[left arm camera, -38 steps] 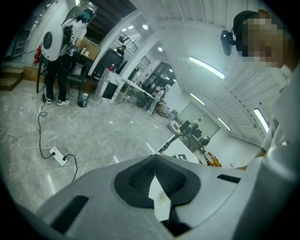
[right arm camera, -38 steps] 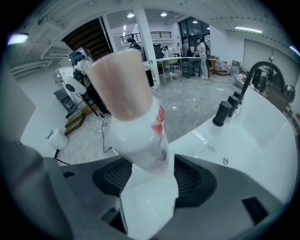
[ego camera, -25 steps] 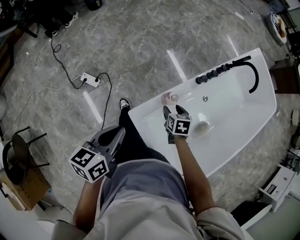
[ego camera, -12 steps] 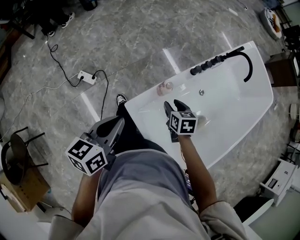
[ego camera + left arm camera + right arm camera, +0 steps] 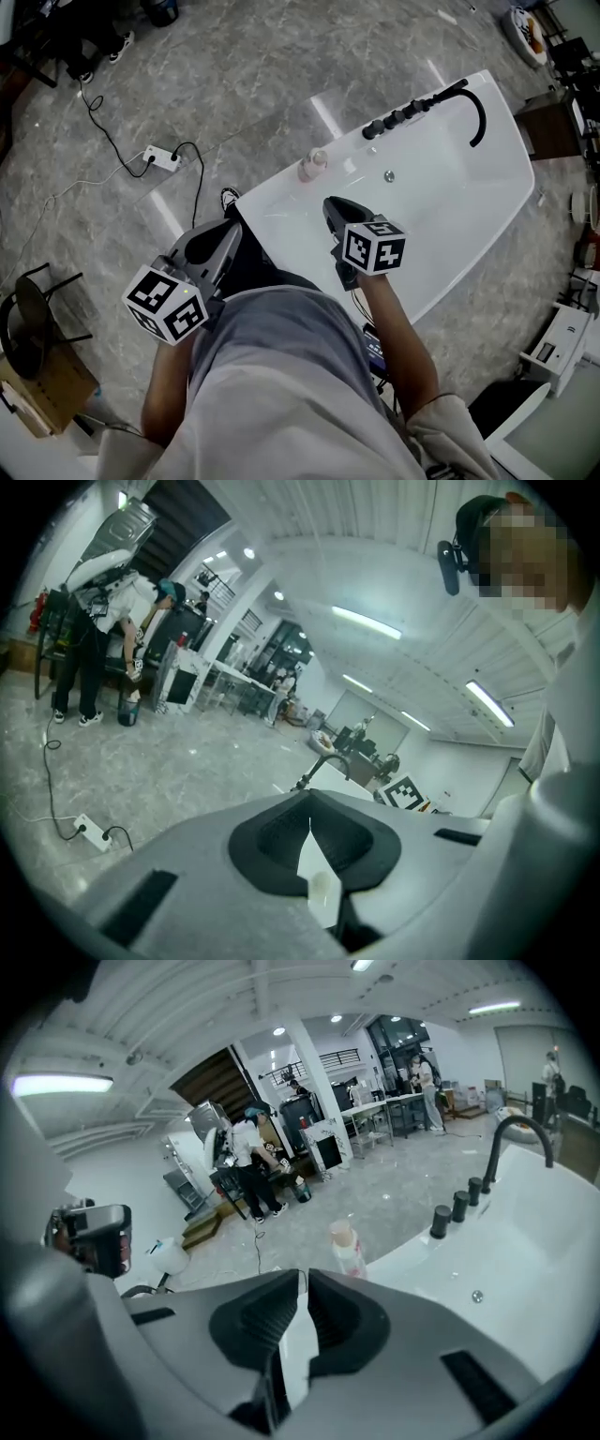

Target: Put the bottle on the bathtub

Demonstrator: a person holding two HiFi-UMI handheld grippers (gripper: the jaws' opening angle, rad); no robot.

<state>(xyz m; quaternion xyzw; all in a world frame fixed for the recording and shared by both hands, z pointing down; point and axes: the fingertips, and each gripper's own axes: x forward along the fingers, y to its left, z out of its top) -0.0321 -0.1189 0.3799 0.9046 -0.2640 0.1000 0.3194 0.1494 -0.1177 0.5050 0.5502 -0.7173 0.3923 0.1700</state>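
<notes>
A small pinkish bottle (image 5: 312,166) with a pale cap stands upright on the near-left rim of the white bathtub (image 5: 441,192); the right gripper view shows the bottle (image 5: 349,1246) beyond the jaws. My right gripper (image 5: 333,208) hovers over the tub, apart from the bottle. Its jaws have just been closing and now stand shut with nothing between them (image 5: 302,1279). My left gripper (image 5: 228,232) hangs beside the tub above the floor, shut and empty (image 5: 309,819).
A black curved faucet (image 5: 472,105) and a row of black knobs (image 5: 394,120) sit on the tub's far rim. A power strip (image 5: 156,157) with cable lies on the marble floor. A black stool (image 5: 37,309) stands at left. People stand far off (image 5: 89,658).
My right gripper pulled back and up from the bottle toward my body, and its jaws closed empty. The bottle stays on the rim. The left gripper lifted slightly.
</notes>
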